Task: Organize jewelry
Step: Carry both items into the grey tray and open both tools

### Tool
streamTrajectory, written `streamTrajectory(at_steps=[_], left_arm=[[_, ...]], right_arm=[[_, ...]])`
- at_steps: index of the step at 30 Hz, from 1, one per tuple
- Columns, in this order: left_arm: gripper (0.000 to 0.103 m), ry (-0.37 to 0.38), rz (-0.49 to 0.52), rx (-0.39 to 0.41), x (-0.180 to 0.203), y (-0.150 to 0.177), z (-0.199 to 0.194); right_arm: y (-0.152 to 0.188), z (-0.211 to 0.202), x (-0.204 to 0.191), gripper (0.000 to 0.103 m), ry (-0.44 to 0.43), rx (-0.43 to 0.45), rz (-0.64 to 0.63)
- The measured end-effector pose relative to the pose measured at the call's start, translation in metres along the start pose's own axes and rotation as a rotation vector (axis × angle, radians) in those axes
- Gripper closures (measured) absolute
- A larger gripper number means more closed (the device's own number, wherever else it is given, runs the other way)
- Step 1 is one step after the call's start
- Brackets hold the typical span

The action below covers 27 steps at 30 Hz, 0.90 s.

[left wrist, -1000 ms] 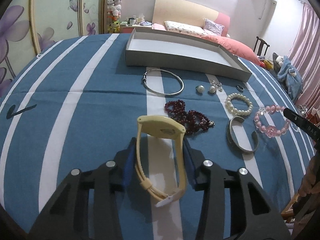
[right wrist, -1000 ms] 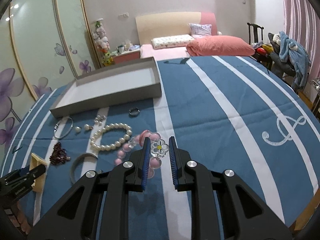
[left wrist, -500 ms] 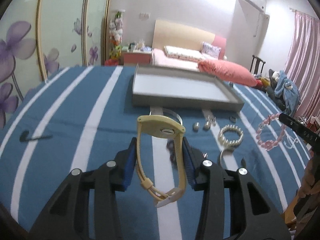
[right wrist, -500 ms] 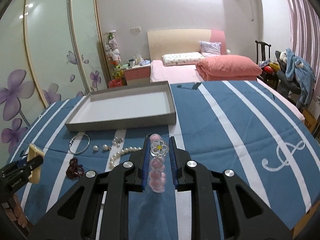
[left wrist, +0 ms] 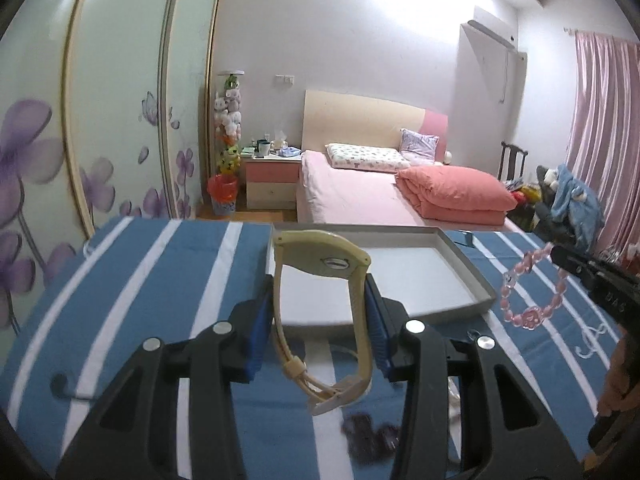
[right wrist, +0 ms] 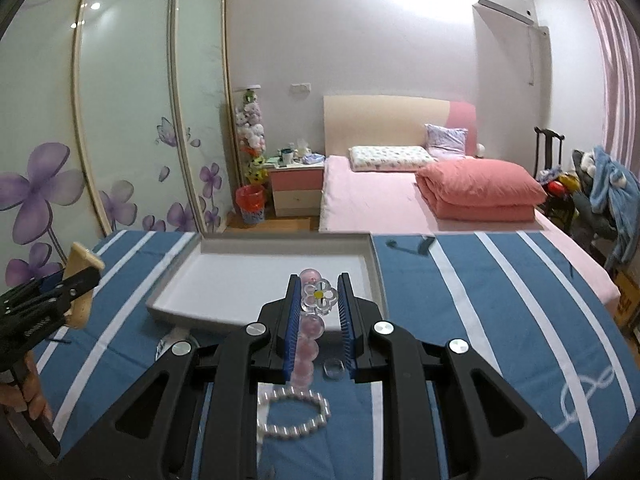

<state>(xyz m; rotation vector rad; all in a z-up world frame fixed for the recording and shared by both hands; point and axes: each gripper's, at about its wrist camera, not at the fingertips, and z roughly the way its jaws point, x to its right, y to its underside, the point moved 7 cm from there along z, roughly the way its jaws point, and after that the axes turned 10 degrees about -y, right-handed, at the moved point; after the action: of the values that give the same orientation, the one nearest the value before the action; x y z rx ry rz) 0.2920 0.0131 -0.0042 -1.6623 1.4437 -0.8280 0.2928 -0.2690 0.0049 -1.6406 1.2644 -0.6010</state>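
Both tools raised, both loaded

My left tool (left wrist: 320, 312) clamps the watch (left wrist: 320, 280) between its pads; my right tool (right wrist: 319, 312) pinches the pink bead bracelet (right wrist: 310, 336), both angled slightly downward, side by side.

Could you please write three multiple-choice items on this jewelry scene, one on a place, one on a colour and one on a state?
1. Where is the pearl bracelet?
A. on the striped cloth, near the right gripper
B. in the tray
C. on the bed

2. What colour is the watch that the left gripper holds?
A. black
B. pale yellow
C. red

3. What is in the grey tray?
A. three bracelets
B. a watch
C. nothing visible

Answers:
1 A, its beads lie on the blue cloth below the right gripper.
2 B, the strap and case are cream-yellow between the jaws.
3 C, its white floor shows bare where visible, while the pink bead bracelet hangs from the right jaws.
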Motion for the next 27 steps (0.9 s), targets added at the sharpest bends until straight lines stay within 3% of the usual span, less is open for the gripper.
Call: streamTrajectory(at_steps=[12, 21, 27], left_arm=[[0.061, -0.037, 0.044, -0.059, 0.024, -0.039, 0.090], [0.061, -0.009, 0.018, -0.156, 0.039, -0.028, 0.154], [0.061, -0.008, 0.028, -0.177, 0.040, -0.019, 0.173]], right_arm=[[-0.049, 0.070, 0.000, 0.083, -0.032, 0.020, -0.016], [-0.034, 0.131, 0.008, 0.083, -0.056, -0.066, 0.025], [-0.021, 0.147, 0.013, 0.083, -0.072, -0.105, 0.061]])
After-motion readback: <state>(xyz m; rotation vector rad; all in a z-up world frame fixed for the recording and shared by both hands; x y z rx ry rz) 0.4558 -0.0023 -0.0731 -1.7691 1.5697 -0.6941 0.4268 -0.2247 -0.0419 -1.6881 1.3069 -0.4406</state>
